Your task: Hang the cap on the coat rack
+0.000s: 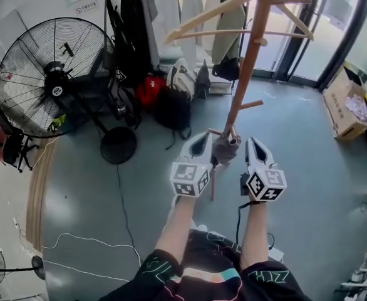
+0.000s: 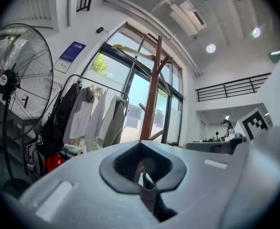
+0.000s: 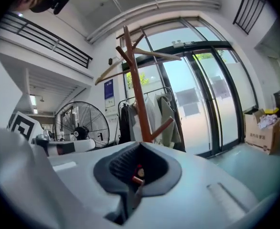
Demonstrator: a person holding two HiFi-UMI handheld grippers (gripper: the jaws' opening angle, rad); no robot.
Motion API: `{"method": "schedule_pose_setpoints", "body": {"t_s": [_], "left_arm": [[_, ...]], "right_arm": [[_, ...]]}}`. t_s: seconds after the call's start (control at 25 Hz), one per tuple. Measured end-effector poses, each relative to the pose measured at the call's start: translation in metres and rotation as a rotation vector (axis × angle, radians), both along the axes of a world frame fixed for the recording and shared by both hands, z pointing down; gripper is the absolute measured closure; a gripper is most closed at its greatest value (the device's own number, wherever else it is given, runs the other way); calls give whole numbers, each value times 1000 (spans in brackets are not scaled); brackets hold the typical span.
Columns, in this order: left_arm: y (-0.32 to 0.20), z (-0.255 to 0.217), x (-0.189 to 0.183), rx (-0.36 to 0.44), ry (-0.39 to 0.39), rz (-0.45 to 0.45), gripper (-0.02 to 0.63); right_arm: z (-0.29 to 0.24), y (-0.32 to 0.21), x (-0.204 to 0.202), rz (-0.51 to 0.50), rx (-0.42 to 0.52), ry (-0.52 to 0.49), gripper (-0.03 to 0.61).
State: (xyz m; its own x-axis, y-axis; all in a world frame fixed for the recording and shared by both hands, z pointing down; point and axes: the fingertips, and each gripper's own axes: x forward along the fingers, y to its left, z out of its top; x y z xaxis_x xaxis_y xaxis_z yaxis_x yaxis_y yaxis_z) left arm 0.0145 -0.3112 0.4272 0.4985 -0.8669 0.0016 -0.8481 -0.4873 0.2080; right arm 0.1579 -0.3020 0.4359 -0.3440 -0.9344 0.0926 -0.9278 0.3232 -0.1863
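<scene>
Both pairs of jaws are clenched on the cap (image 1: 225,149). In the left gripper view the left gripper (image 2: 142,175) has its jaws pressed together on a strip of grey-brown fabric (image 2: 147,195). In the right gripper view the right gripper (image 3: 135,175) pinches a thin fold, with a small red and tan bit showing in the opening.

In the head view the grey cap hangs between the left gripper (image 1: 203,144) and the right gripper (image 1: 253,145), right against the lower pole of the wooden coat rack (image 1: 249,61), beside a short low peg (image 1: 216,132). A wooden hanger (image 1: 233,5) sits high on the rack.

Far left stands a big floor fan (image 1: 52,74). Bags (image 1: 171,105) lie under hanging garments (image 1: 133,24), and a cardboard box (image 1: 343,102) stands far right.
</scene>
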Motion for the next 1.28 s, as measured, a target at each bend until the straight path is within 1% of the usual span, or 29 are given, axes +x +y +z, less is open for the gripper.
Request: {"method": "schedule_pose_setpoints", "body": {"t_s": [0.04, 0.08, 0.16, 0.2, 0.24, 0.32, 0.4, 0.48, 0.6, 0.68, 0.84, 1.0, 1.28], "left_arm": [[0, -8, -1, 21, 4, -6, 604], [0, -17, -1, 43, 6, -9, 604], [-1, -34, -1, 89, 6, -10, 604], [-1, -44, -1, 112, 5, -11, 604], [-2, -52, -2, 134, 4, -12, 604], [-1, -68, -4, 172, 4, -16, 604], [0, -78, -6, 200, -1, -22, 604], [0, -82, -6, 211, -16, -27, 604], [-4, -78, -5, 205, -62, -33, 606], [-6, -74, -6, 198, -87, -44, 605], [-11, -69, -11, 185, -110, -71, 604], [-9, -64, -6, 177, -130, -56, 604], [-13, -52, -2, 154, -150, -41, 604]], "right_arm": [[-12, 0, -1, -5, 30, 28, 575], [-22, 0, -1, 1, 57, 76, 575], [-40, -1, -1, 35, 106, 199, 575], [-49, -1, 1, 58, 129, 238, 575], [-57, -2, 3, 85, 147, 253, 575], [-71, -4, 13, 138, 168, 238, 575], [-80, -3, 22, 164, 177, 214, 574], [-86, -3, 27, 168, 184, 200, 574], [-89, -5, 32, 186, 191, 194, 575], [-87, -7, 32, 180, 189, 186, 575], [-79, -8, 27, 144, 180, 174, 575], [-71, -9, 26, 121, 152, 161, 575], [-60, -12, 24, 101, 140, 156, 575]]}}
